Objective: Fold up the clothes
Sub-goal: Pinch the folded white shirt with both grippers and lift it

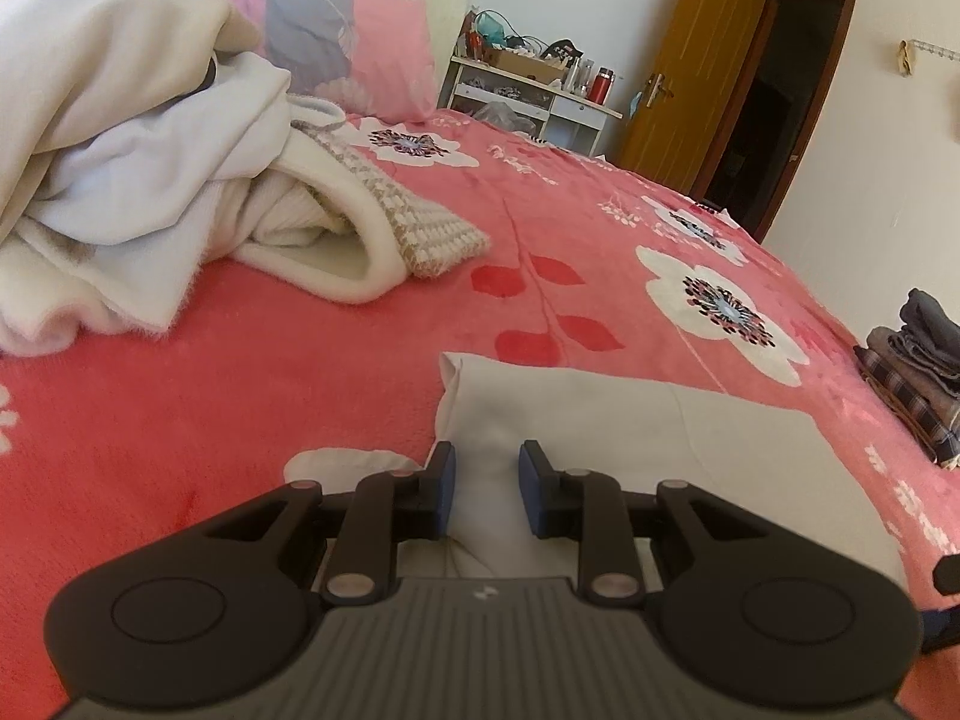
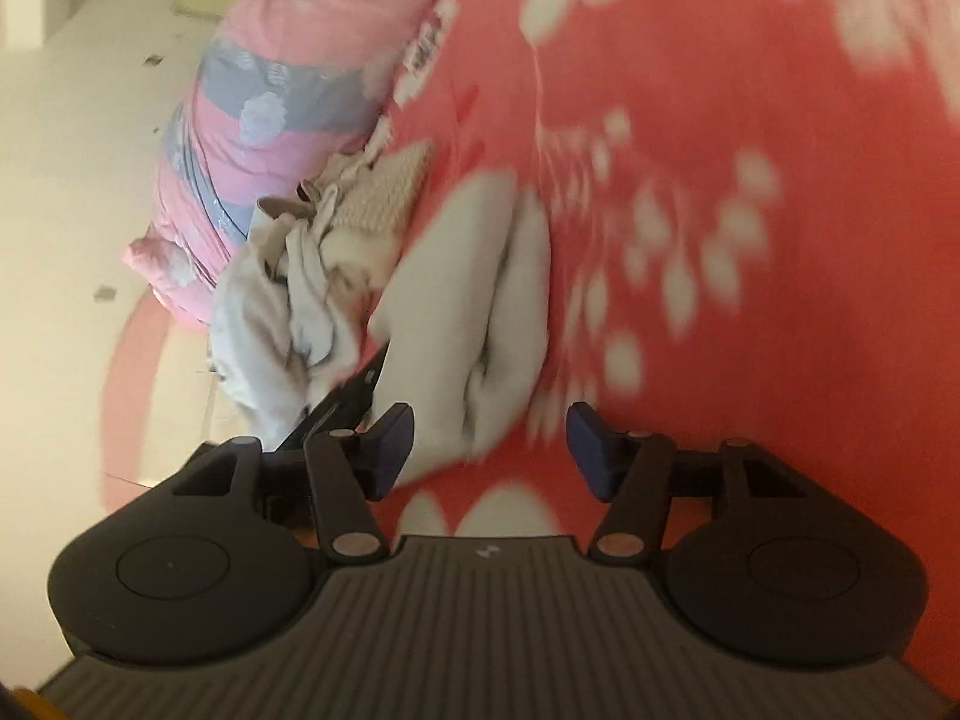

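While my left claw [image 1: 487, 483] pinches a ridge of the pale garment [image 1: 630, 420] lying half-folded near the bed's [image 1: 240, 408] front edge, my right claw [image 2: 489, 450] hangs released w/ nothing gripped, so next I'd judge it needs to re-grab cloth for another fold.

Bare blanket [image 1: 240, 420] lies open between clothes heap [image 1: 150, 180] and folded stack [image 1: 918, 372].
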Available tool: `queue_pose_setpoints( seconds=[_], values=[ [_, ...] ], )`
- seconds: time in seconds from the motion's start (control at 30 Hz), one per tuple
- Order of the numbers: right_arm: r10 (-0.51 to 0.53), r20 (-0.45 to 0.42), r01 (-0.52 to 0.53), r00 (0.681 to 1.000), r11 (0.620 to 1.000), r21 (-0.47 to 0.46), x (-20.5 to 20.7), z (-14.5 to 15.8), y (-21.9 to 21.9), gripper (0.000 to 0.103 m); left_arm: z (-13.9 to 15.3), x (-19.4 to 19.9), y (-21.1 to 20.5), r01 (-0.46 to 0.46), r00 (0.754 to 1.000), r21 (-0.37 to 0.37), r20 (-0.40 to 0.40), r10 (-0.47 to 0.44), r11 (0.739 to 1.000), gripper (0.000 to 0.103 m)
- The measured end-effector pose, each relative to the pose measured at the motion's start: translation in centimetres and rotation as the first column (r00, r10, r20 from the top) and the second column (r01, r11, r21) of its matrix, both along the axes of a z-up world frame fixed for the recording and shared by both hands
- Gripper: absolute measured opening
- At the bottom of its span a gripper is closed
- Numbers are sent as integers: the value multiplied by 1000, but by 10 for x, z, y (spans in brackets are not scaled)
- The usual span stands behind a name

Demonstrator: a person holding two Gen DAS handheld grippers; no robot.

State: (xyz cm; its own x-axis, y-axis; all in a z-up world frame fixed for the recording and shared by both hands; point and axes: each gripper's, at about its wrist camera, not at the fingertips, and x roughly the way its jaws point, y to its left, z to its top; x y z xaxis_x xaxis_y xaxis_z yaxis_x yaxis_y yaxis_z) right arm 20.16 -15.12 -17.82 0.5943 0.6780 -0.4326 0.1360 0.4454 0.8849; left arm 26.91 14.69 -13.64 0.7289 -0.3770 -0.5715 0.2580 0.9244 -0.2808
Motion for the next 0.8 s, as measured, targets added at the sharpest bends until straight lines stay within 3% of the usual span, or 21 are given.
queue_pose_setpoints(
  seconds=[0.3, 0.47, 0.53, 0.6, 0.7, 0.8],
  values=[
    [-10, -76, 9, 997, 1000, -8, 55, -3, 19, 62, -5, 2, 7, 4, 1000, -55, -4, -4, 998, 25],
    [31, -52, -30, 998, 999, 16, 74, -9, 20, 61, -6, 4, 9, 10, 1000, -76, -3, -10, 997, 24],
    [47, -23, -47, 999, 999, 6, 78, -10, 23, 56, -7, 4, 11, 16, 1000, -96, -4, -16, 995, 24],
    [56, 6, -56, 998, 998, -18, 79, -11, 25, 36, -7, 4, 14, 33, 999, -134, 0, -33, 990, 37],
    [57, 37, -56, 998, 998, -25, 77, -18, 23, 25, 1, -5, 28, 35, 999, -224, 9, -34, 974, 52],
    [52, 60, -51, 997, 999, -8, 74, -21, 20, 23, 17, -26, 43, -4, 1000, -281, 24, 11, 960, 57]
  ],
)
